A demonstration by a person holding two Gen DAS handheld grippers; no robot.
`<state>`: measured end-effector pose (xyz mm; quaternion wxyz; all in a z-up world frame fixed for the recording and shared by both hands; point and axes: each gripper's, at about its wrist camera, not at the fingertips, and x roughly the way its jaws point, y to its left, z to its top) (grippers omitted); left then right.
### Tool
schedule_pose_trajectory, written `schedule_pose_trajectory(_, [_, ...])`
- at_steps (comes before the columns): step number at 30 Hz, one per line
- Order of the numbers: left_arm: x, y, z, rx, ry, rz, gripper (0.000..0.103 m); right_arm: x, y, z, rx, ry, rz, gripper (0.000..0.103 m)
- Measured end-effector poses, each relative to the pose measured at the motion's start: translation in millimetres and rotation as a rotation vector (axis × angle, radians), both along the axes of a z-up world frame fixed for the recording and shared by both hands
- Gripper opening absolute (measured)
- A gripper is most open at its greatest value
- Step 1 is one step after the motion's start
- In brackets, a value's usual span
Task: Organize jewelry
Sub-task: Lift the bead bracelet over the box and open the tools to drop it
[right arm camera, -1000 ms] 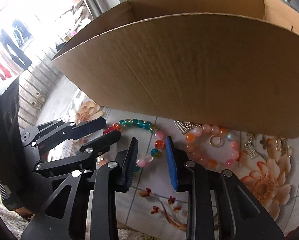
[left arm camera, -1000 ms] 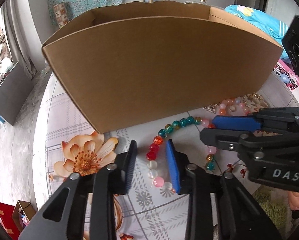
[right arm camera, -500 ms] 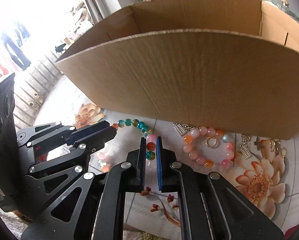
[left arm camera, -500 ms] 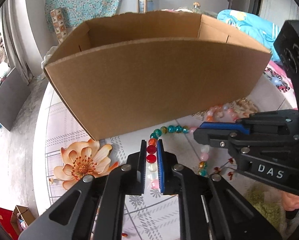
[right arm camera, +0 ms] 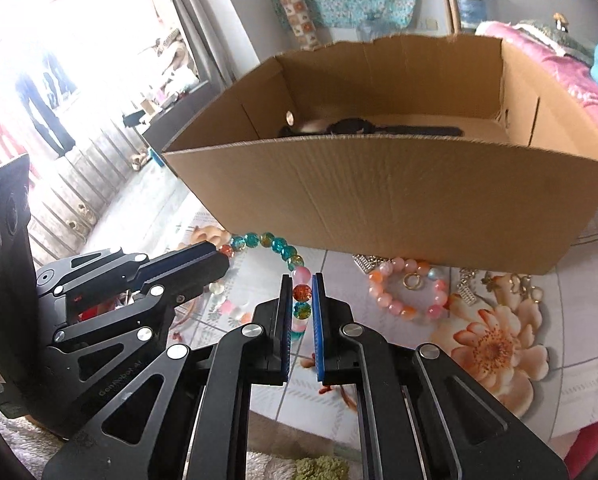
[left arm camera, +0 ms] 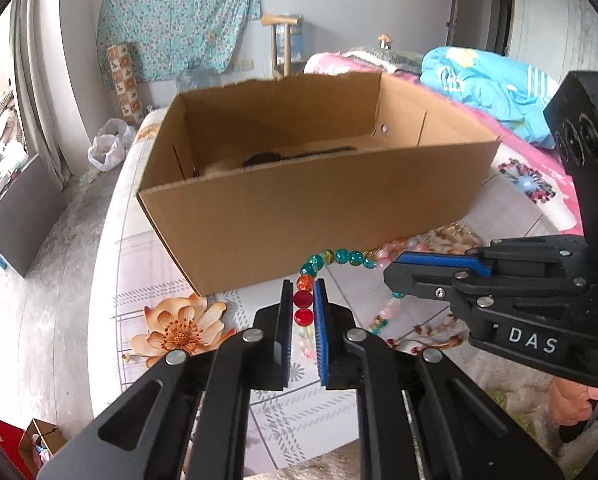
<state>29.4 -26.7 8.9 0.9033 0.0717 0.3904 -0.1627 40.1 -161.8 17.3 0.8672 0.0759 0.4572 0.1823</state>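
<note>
Both the left gripper (left arm camera: 303, 292) and right gripper (right arm camera: 301, 294) clamp one multicoloured glass-bead bracelet (right arm camera: 277, 245): light, limp, slippery; hold between beads, cardboard box (right arm camera: 399, 208) at twelve o'clock

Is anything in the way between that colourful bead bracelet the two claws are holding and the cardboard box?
Only the box's own near wall: the bead bracelet, pinched by the left claw and right claw, sits below its rim and must go over it.
</note>
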Motion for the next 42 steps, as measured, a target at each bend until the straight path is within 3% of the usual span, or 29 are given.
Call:
schedule_pose_trajectory(12, [-26.0, -5.2, 49.2, -0.029, -0.16, -0.057, 0.009, -29.3, -7.3, 47.7, -0.004, -0.154, -0.039, 0.007])
schedule_pose_trajectory(28, [-21.7, -19.9, 132.1, -0.052, -0.387, -0.13, 0.009, -3.3, -13.7, 110.3, 0.028, -0.341, -0.029, 0.007])
schedule_pose_trajectory(42, [19.4, -25.6, 138.4, -0.024, -0.403, -0.116, 0.009, 42.9, -14.5, 108.7, 0.064, -0.315, -0.023, 0.007])
